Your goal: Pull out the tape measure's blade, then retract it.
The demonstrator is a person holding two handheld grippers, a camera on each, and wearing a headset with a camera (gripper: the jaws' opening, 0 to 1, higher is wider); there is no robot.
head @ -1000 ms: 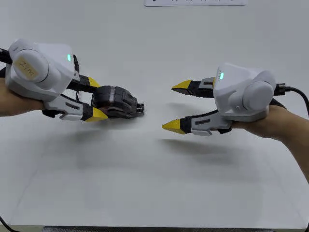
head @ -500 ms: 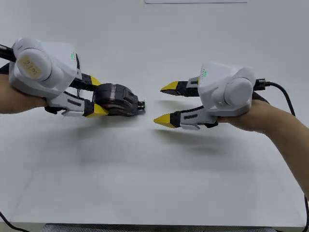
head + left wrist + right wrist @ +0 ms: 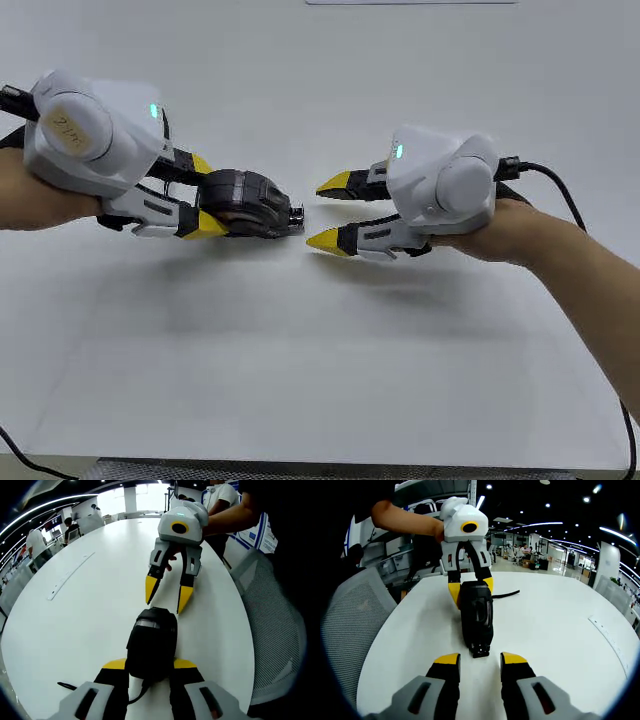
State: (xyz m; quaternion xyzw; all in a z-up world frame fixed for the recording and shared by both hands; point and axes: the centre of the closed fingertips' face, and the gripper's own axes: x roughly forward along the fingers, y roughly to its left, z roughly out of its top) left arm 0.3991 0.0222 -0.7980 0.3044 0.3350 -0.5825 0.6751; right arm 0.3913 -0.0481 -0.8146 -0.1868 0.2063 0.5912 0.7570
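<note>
While my left gripper [image 3: 203, 197] has its jaws closed on the two sides of the tape measure [image 3: 245, 205], my right gripper [image 3: 326, 213] stands wide open with nothing between its yellow tips. I hold the dark case low over the white table [image 3: 300, 350] – whether it rests on the top or hangs just above it I cannot tell. Its front end points toward my right hand [image 3: 500, 232], and the small metal hook [image 3: 480, 652] of the blade sits at the mouth of the case, with no blade drawn out. In the right gripper view that hook lies just ahead of my open tips, in line with the gap between them and touching neither. The table top is plain, smooth and faintly glossy, with soft shadows under both tools. A black cable [image 3: 505, 595] trails across it behind the left gripper, and a long pale strip [image 3: 67, 575] lies flat near its far edge. Grey mesh chairs [image 3: 345, 630] stand at the table's rounded edge. Around us is a large open office – a dark ceiling with spot lamps and bright light strips [image 3: 620, 530], rows of desks further back, and a few people [image 3: 35, 540] standing or sitting in the distance.
</note>
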